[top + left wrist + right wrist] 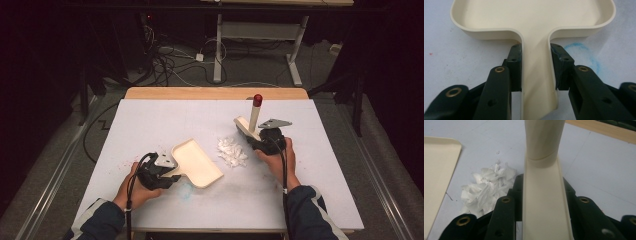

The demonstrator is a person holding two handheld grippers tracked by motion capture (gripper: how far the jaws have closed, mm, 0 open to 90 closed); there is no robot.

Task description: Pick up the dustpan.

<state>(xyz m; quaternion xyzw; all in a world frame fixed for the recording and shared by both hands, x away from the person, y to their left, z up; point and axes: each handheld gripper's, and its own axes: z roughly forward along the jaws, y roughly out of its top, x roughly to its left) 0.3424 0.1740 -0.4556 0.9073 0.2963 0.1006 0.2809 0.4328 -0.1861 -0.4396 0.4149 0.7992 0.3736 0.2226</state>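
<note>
A cream dustpan (197, 162) lies flat on the white table, its mouth facing right and away. My left gripper (167, 175) is shut on the dustpan's handle (536, 75), one jaw on each side in the left gripper view. A pile of torn white paper scraps (231, 151) sits just right of the pan. Right of the pile, my right gripper (260, 140) is shut on a cream hand brush (254, 117) whose red-tipped handle (257, 99) stands up. In the right gripper view the brush (544, 195) runs between the jaws, with the scraps (487, 187) to its left.
A faint blue smudge (584, 50) marks the table beside the pan handle. A wooden strip (215, 93) borders the table's far edge. Beyond it are cables (165, 60) on the floor and white desk legs (218, 50).
</note>
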